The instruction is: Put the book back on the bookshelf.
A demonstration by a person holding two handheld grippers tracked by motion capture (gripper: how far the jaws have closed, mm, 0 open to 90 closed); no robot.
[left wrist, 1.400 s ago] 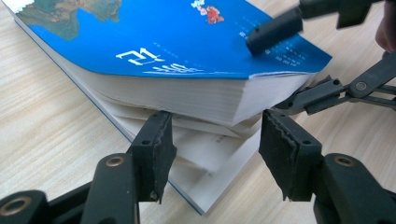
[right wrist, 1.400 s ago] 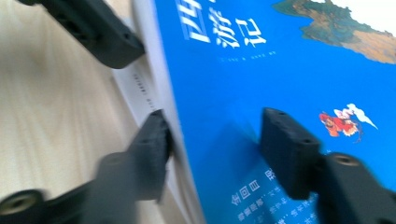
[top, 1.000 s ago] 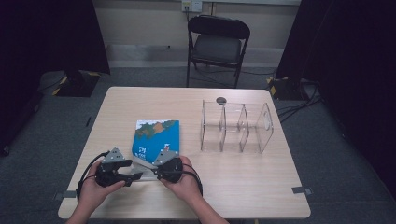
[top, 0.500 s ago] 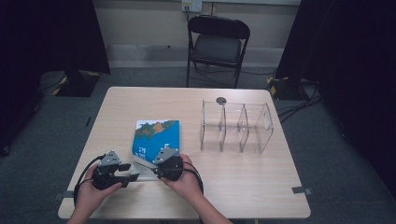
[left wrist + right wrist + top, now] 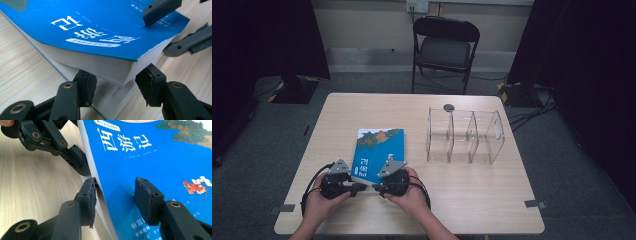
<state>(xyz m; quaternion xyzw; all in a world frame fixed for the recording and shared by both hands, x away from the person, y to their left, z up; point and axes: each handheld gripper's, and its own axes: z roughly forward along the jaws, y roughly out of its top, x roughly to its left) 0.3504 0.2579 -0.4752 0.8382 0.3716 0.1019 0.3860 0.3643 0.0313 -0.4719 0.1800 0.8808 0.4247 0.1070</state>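
A thick blue paperback (image 5: pixel 379 150) with white lettering lies flat on the wooden table (image 5: pixel 472 200), left of centre. Both grippers sit at its near edge, tips almost meeting. My left gripper (image 5: pixel 360 187) is open; in the left gripper view its jaws (image 5: pixel 117 85) flank the book's (image 5: pixel 100 22) raised near corner, where the page block stands off the bottom leaves. My right gripper (image 5: pixel 377 189) is open too, and in the right gripper view (image 5: pixel 116 195) one jaw rests against the page edge and the other hovers over the cover (image 5: pixel 155 157).
A clear acrylic organiser (image 5: pixel 464 137) with three compartments stands right of the book. A small dark round object (image 5: pixel 448 107) lies just behind it. A black folding chair (image 5: pixel 444 45) is beyond the table's far edge. Bare tabletop stretches to the right front.
The right gripper has drawn slightly back toward the book's near edge, and the left gripper has edged right toward it. The book and organiser have not moved.
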